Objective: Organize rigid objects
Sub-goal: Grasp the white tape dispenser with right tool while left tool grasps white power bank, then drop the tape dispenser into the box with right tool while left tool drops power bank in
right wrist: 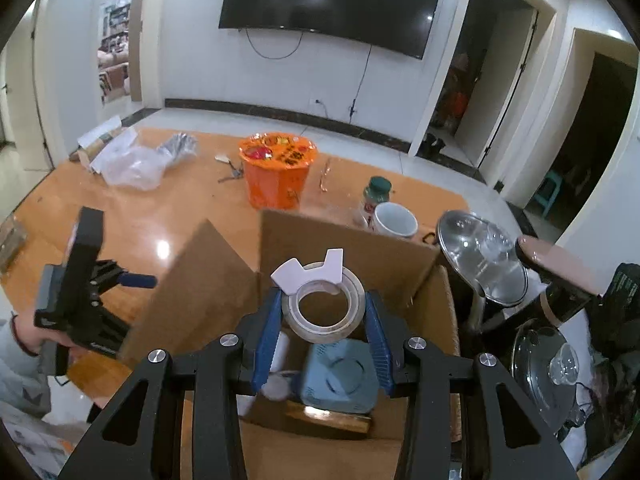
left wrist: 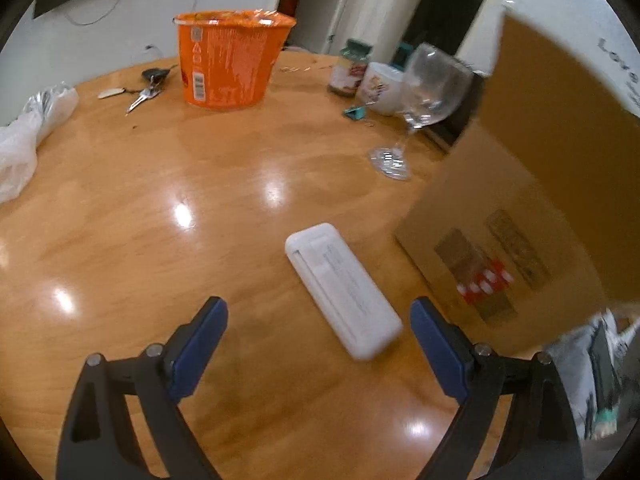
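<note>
My right gripper (right wrist: 324, 316) is clamped on a roll of clear tape (right wrist: 323, 307), its blue ribbed pads pressing the glossy ring from both sides; a flat white notched tab (right wrist: 310, 270) sticks up from the roll's top edge at the centre of the right wrist frame. The roll hangs over the open cardboard box (right wrist: 434, 304), whose matte brown flaps stand up around it. Inside, lower centre, lie a pale blue rounded plastic case (right wrist: 340, 376) and something white and cylindrical (right wrist: 280, 350) beside it. My left gripper (left wrist: 318, 322) is spread wide with nothing between its smooth blue pads, low over the shiny, varnished wooden table (left wrist: 160, 200). A white rectangular plastic case (left wrist: 344, 290) with rounded corners lies diagonally on the wood in the lower centre of the left wrist frame, nearer the right-hand pad. The box's plain side fills the right of that frame. Further up stand an orange foil-lidded tub (left wrist: 230, 58) and a clear stemmed wine glass (left wrist: 428, 92).
</note>
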